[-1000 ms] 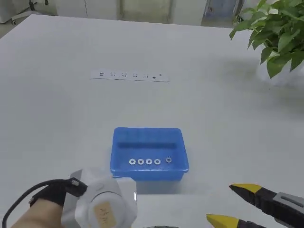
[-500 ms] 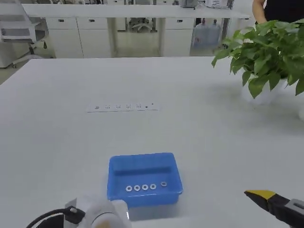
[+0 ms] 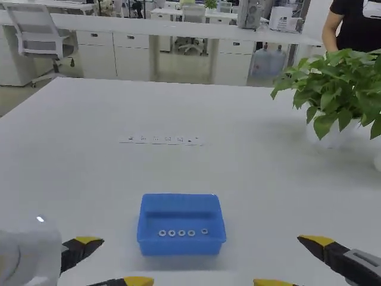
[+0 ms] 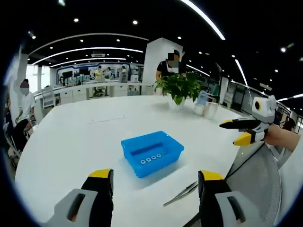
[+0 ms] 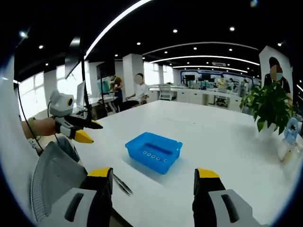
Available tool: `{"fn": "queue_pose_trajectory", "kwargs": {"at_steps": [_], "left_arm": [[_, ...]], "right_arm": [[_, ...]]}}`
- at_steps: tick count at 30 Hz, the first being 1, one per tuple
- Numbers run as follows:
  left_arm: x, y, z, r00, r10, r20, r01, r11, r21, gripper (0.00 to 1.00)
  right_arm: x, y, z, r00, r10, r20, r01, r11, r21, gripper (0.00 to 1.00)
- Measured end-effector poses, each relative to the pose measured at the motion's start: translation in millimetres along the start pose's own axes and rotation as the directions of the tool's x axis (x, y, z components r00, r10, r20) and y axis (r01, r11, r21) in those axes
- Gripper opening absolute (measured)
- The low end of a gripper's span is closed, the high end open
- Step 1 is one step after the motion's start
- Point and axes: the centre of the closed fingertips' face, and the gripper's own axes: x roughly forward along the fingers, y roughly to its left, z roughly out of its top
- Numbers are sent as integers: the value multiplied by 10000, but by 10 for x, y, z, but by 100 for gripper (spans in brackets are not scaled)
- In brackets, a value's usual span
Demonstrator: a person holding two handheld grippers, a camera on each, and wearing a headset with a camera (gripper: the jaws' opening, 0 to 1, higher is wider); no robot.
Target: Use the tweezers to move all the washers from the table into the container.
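A blue container sits on the white table near its front edge. A row of several small washers lies on its floor. Metal tweezers lie on the table near the edge, in front of the container; the right gripper view has the tweezers to the left of the container. My left gripper hangs open at the bottom left, holding nothing. Low on the right, my right gripper is open too, with bare jaws. Both hover short of the container.
A white power strip is set into the table behind the container. A potted plant stands at the far right, with cups beside it. A person stands behind the plant. Desks and a chair line the back.
The head camera has tilted up, so the room behind shows. My left gripper has shifted left and its open yellow-tipped jaws now show. The washers have stayed in the container.
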Motion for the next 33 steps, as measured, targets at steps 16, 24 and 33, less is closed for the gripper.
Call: {"fn": "queue_pose_trajectory", "kwargs": {"at_steps": [16, 24, 33], "left_arm": [[-297, -112, 196, 9849, 755, 1560, -666, 9959, -617, 99], [-362, -79, 298, 9734, 1044, 2041, -890, 9926, -831, 99], [-345, -17, 269, 9749, 1077, 1949, -892, 9909, -1011, 99]], "right_arm": [[53, -46, 280, 9888, -713, 1308, 689, 9974, 229, 96], [150, -42, 272, 9903, -642, 1233, 605, 9976, 335, 99], [192, -33, 230, 9922, -637, 1072, 597, 9974, 406, 99]]}}
